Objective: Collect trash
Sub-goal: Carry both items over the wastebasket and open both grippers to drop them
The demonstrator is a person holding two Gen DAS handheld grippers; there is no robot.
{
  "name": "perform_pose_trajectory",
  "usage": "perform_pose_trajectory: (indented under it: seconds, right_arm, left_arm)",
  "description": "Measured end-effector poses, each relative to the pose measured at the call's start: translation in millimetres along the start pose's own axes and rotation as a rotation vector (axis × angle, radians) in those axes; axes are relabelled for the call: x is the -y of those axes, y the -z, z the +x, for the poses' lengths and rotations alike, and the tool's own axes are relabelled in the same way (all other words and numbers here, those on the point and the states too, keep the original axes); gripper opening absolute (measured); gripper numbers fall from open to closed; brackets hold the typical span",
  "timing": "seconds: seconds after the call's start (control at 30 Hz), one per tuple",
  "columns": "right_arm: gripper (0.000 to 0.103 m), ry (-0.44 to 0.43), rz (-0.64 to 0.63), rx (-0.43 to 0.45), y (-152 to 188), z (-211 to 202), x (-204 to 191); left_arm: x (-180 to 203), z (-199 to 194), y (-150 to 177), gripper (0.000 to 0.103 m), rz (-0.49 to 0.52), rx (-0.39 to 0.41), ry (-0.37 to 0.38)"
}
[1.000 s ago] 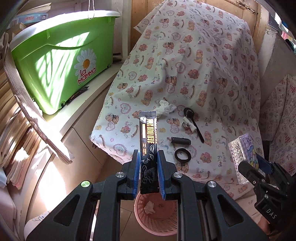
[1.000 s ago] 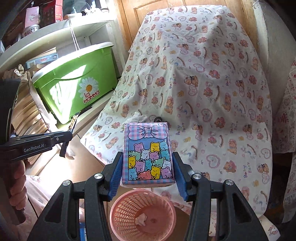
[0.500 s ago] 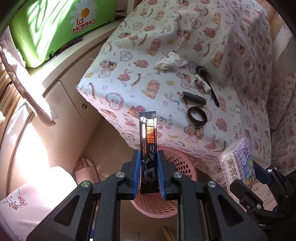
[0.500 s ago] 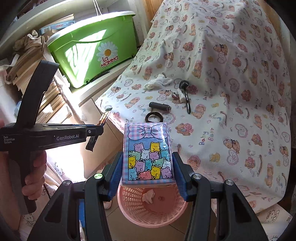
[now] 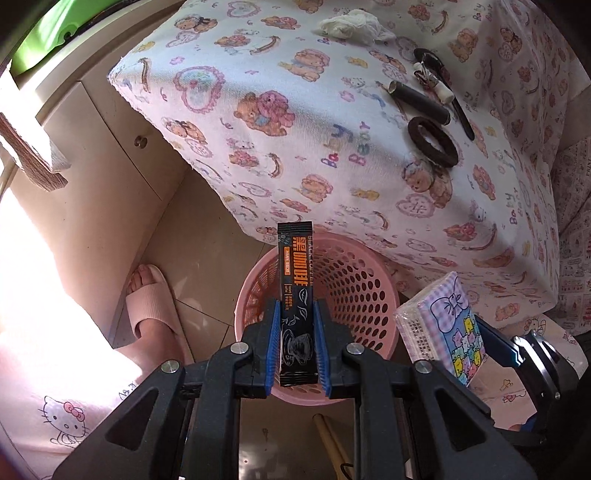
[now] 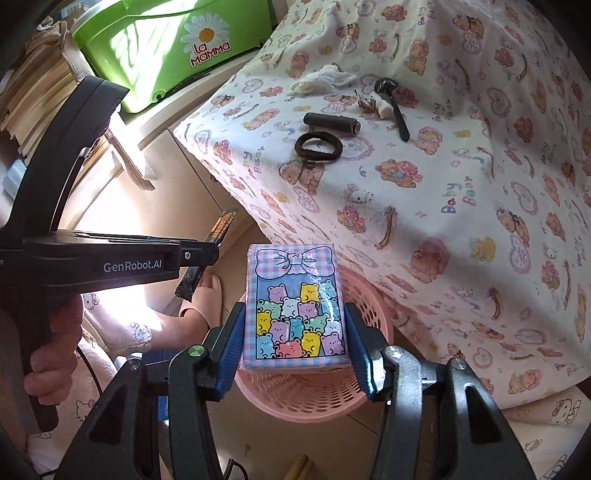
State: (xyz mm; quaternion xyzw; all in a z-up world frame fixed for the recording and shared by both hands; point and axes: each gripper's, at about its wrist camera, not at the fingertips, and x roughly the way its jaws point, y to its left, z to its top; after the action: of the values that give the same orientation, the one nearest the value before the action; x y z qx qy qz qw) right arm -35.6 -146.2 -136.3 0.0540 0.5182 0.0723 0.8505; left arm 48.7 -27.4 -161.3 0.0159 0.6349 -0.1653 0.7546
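Note:
My left gripper is shut on a black coffee sachet with orange print, held upright over the pink perforated basket on the floor. My right gripper is shut on a pastel tissue pack printed with bears and a bow, also above the basket. In the left wrist view the tissue pack shows at lower right. In the right wrist view the left gripper holds the sachet at left.
A bear-print cloth covers the table, carrying a crumpled tissue, black spoon, dark tube, black ring and small wrapper. A green box sits on a cabinet. A slippered foot stands beside the basket.
Both grippers have sunk and tilted downward with their loads, from table height to just over the pink basket, which now looks much larger and closer.

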Motion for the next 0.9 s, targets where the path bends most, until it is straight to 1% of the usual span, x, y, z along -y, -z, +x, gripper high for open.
perform_pose_trajectory:
  seconds: [0.17, 0.23, 0.3, 0.4, 0.47, 0.57, 0.7, 0.83, 0.9]
  right_arm:
    - [0.054, 0.035, -0.006, -0.078, 8, 28, 0]
    - [0.054, 0.049, -0.005, -0.117, 10, 41, 1]
    - [0.054, 0.081, -0.017, -0.140, 9, 54, 1]
    - [0.054, 0.125, -0.038, -0.165, 9, 72, 0]
    - [0.054, 0.144, -0.051, -0.194, 15, 84, -1]
    - [0.054, 0.125, -0.056, -0.246, 26, 101, -3]
    - [0.054, 0.102, -0.023, -0.290, 35, 120, 0]
    - [0.054, 0.121, -0.020, -0.319, 45, 136, 8]
    - [0.054, 0.116, 0.002, -0.336, 49, 141, 13]
  left_arm:
    - [6, 34, 2, 0.017, 0.008, -0.077, -0.042]
    - [4, 50, 2, 0.017, -0.019, -0.113, -0.045]
    - [-1, 66, 3, 0.017, -0.055, -0.142, -0.056]
    - [-8, 85, 6, 0.017, -0.069, -0.188, -0.066]
    - [-11, 93, 8, 0.017, -0.077, -0.214, -0.052]
    - [-12, 104, 11, 0.017, -0.082, -0.246, -0.040]
    - [-11, 121, 16, 0.017, -0.060, -0.274, -0.070]
    - [-13, 139, 23, 0.018, -0.064, -0.319, -0.089]
    - [-14, 144, 25, 0.018, -0.069, -0.336, -0.081]
